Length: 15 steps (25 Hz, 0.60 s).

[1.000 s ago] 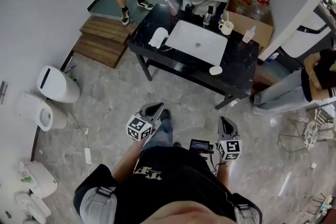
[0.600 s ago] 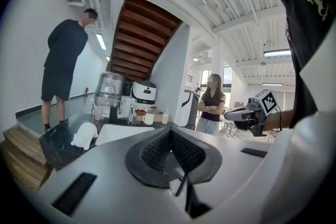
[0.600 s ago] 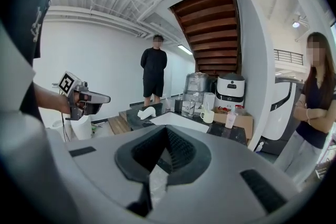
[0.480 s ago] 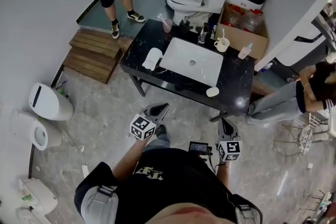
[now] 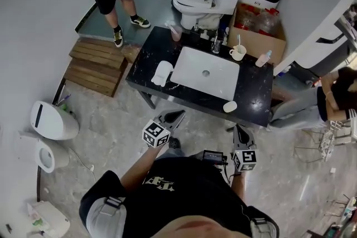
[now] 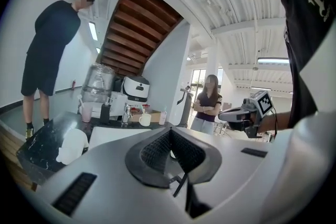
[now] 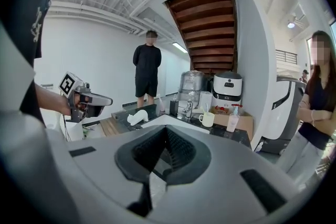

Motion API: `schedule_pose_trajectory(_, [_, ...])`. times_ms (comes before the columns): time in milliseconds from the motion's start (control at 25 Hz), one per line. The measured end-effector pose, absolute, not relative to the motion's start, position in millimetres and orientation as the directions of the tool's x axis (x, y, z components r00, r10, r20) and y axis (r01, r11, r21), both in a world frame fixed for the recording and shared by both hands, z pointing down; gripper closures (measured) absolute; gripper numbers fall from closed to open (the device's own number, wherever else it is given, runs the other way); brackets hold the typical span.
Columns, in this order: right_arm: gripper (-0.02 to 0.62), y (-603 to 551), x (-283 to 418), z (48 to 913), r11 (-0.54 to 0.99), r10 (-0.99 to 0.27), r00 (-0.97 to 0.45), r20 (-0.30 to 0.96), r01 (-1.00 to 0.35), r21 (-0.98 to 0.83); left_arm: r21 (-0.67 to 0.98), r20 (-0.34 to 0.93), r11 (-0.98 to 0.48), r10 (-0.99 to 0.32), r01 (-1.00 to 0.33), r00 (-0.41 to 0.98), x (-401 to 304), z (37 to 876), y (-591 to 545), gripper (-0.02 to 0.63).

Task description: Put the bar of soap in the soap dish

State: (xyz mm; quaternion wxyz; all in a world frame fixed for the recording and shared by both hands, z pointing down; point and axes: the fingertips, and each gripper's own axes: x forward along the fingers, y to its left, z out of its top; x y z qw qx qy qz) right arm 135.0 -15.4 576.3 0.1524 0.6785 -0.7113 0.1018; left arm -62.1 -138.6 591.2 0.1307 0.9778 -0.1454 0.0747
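While both are held short of the black counter (image 5: pixel 257 98), the left gripper (image 5: pixel 176 115) and right gripper (image 5: pixel 240 131) are seen with jaws pressed together, nothing gripped. A small white oval (image 5: pixel 229 106) — soap or dish cannot be told — lies at the counter's near edge, at twelve o'clock from the right gripper, off the sink (image 5: pixel 192 67)'s five o'clock corner.

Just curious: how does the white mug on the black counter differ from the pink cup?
The white mug has a handle and stands right of the tap; the pink cup shows no handle and stands left of it. The mug looks squat, the cup taller. Both stand upright near the back edge of the counter, each with something thin sticking out.
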Motion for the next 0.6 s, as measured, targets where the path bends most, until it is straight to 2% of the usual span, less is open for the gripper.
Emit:
schedule_pose_trajectory(360, [0.588,-31.3,166.1,578.5,0.033,-0.934,-0.010,0.358,-0.998,0.059,0.228,0.222,-0.938,-0.211,-0.261,0.952,-21.1,600.0,-153.0,0.598])
schedule_pose_trajectory(600, [0.588,-36.8,201.2,576.7,0.051,-0.936,-0.027,0.352,-0.997,0.060,0.201,0.260,-0.932,-0.246,-0.301,0.934,21.5,612.4,-166.4,0.598])
